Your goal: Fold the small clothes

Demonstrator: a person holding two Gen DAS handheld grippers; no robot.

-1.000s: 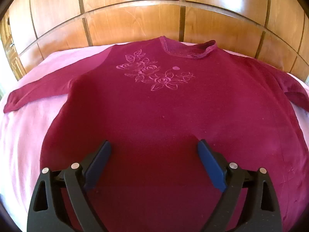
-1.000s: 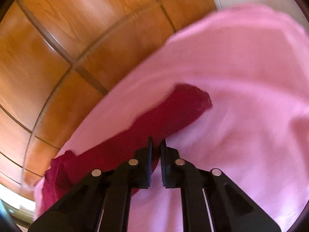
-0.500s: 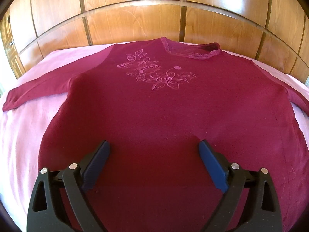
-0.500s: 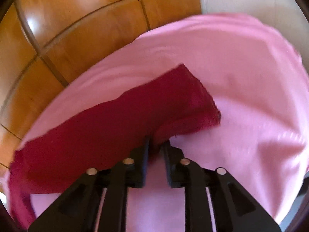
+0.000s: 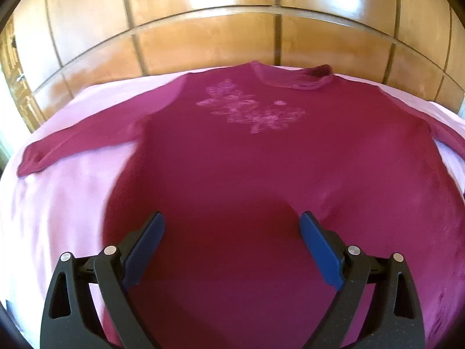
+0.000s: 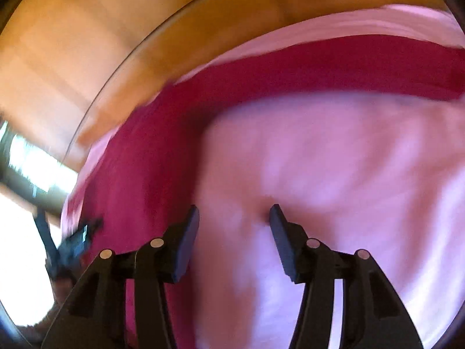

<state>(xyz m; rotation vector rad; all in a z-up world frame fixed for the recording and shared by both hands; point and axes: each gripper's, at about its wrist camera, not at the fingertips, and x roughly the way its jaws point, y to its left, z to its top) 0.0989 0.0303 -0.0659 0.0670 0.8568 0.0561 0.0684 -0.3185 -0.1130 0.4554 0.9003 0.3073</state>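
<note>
The right tool [image 6: 234, 215] has just been opening and now stands part-way open with nothing between its pads: a second ago they were pinched shut on the end of the dark red sweater's right sleeve [image 6: 334, 67], and now only the pink bed cover [image 6: 334, 174] shows in the gap. In the right wrist view, which is blurred, that sleeve lies released in a long band across the far part of the cover, running out from the body of the sweater [image 5: 247, 174] on the left; the tool has swung away from the cuff toward the sweater's side. The left tool [image 5: 231, 224] is wide open, holding nothing, and hovers over the near hem area of the sweater much as it did before. The sweater lies flat and face up on the bed, its collar toward the far wooden panelling [image 5: 203, 35], the flower embroidery [image 5: 250, 110] showing, and the left sleeve [image 5: 78, 145] stretched out to the left. Both sleeves now appear laid out straight, so the spreading looks finished; no fold has been made yet, and the folding proper, probably bringing a sleeve or side inward, seems the likely next step.
</note>
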